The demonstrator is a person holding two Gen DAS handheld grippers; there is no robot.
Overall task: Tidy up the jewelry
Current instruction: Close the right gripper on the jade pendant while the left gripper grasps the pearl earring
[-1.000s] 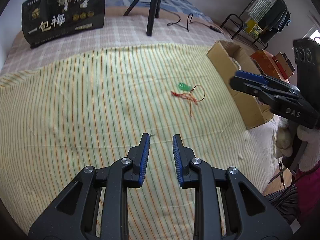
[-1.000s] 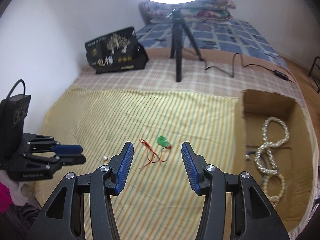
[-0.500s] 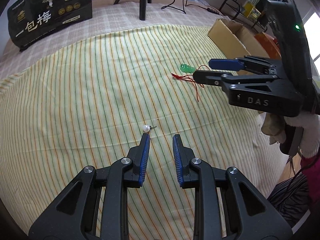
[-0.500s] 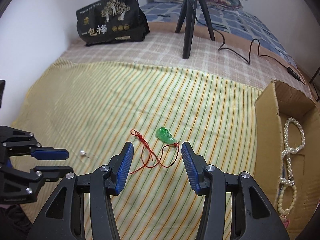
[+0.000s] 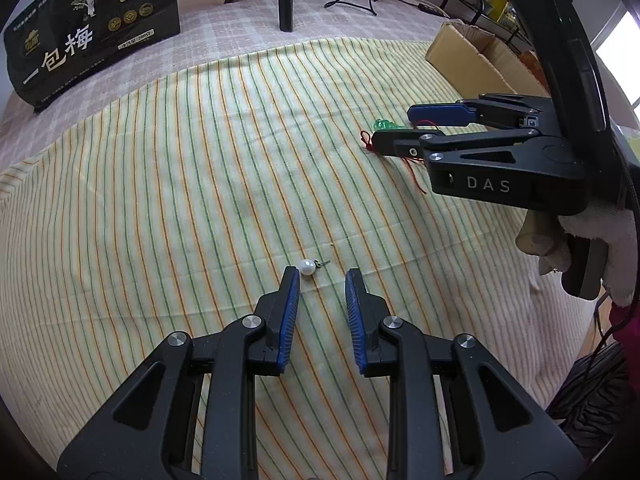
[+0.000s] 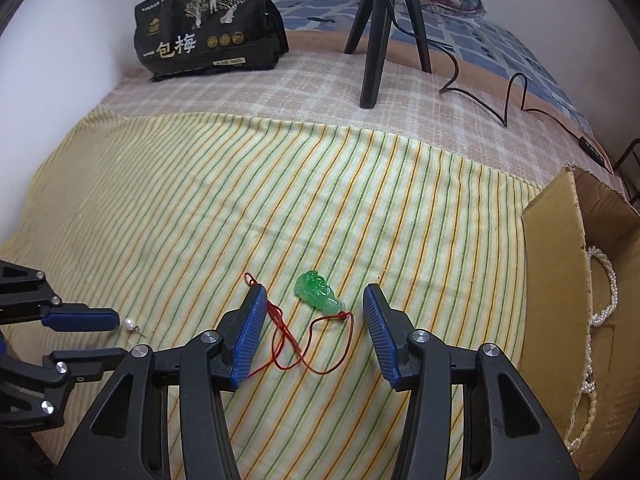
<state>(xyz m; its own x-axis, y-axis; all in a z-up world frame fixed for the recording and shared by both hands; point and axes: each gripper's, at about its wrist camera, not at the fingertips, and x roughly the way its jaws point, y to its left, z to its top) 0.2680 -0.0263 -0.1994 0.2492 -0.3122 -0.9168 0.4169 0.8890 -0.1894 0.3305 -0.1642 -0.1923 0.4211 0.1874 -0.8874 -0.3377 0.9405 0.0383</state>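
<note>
1. Left wrist view: left hand-held gripper (image 5: 322, 274) hangs low over the striped bedsheet (image 5: 180, 168), fingers spread, nothing between them. Pearl earring (image 5: 307, 267) lies on the sheet just beside the left fingertip, off-centre in the gap; its small post points right.
2. Right wrist view: right hand-held gripper (image 6: 314, 294) spread wide, empty. Green jade pendant (image 6: 318, 292) lies between its fingertips; the red cord (image 6: 296, 344) loops back toward the camera, partly under the left finger.
3. Cardboard box (image 6: 560, 280) stands at the sheet's right edge, pearl necklaces (image 6: 602, 284) already inside; likely the destination for both pieces.
4. Risk, left side: pearl is round and sits against one pad. Closing from here could flick it away across the sheet.
5. Risk, right side: closing may catch cord only, leaving the pendant dangling; a slack loop could snag on the box wall.
6. Soft bed beneath; pressing down may dimple the sheet and shift either piece.
</note>
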